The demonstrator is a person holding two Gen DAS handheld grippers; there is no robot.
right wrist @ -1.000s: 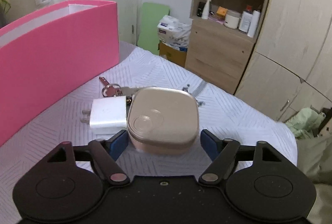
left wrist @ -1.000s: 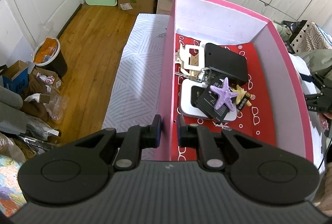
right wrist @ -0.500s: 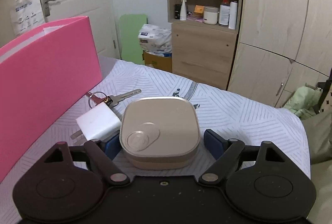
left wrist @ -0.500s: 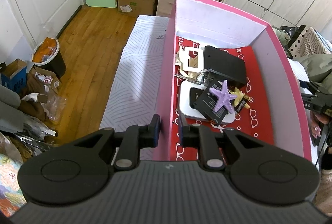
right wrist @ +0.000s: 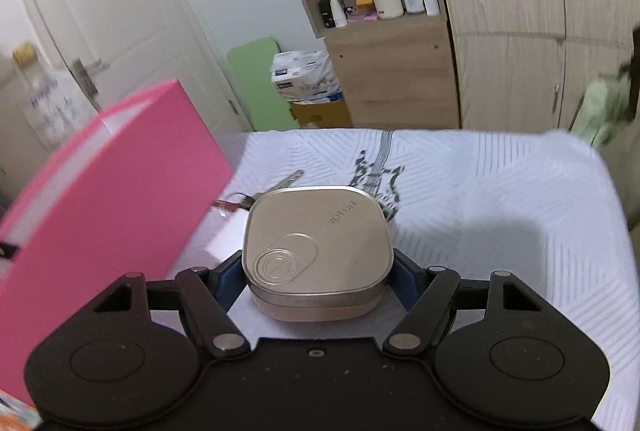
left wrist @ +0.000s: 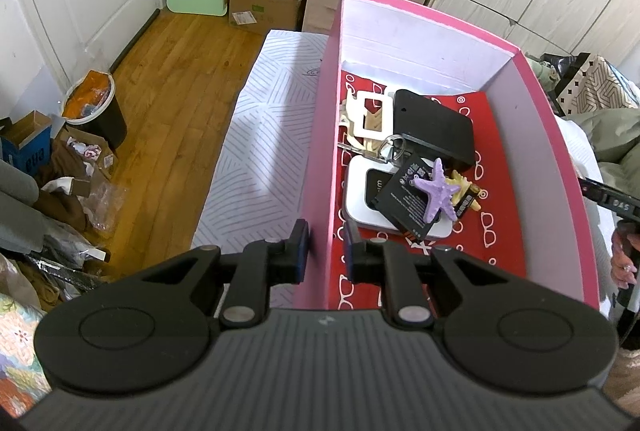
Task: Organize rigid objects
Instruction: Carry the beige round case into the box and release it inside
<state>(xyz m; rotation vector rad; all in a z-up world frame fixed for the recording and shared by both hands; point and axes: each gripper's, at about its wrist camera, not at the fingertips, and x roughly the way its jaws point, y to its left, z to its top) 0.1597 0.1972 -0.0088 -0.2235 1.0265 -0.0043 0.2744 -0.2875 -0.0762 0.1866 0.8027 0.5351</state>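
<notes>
A pink box (left wrist: 536,119) with a red patterned floor stands on the white bed. It holds a purple starfish (left wrist: 436,191), a black case (left wrist: 432,127), a white device (left wrist: 360,191) and a cream frame (left wrist: 374,115). My left gripper (left wrist: 324,235) is shut on the box's left wall, one pad on each side. In the right wrist view a rounded beige metal case (right wrist: 316,231) sits between the blue pads of my right gripper (right wrist: 318,267). Its jaws are closing and both pads touch the case's sides. A white charger (right wrist: 226,235) and keys (right wrist: 280,183) lie just behind it, beside the pink box (right wrist: 112,191).
The bed cover (right wrist: 500,199) stretches right of the case. Wooden floor (left wrist: 168,91) lies left of the bed with a bin (left wrist: 90,107) and clutter. A wooden cabinet (right wrist: 392,79) and wardrobe doors stand beyond the bed's far end.
The right gripper has rolled, tilting its view, and its pads have closed in from a clear gap onto the beige case's sides. The left gripper keeps its hold on the box wall.
</notes>
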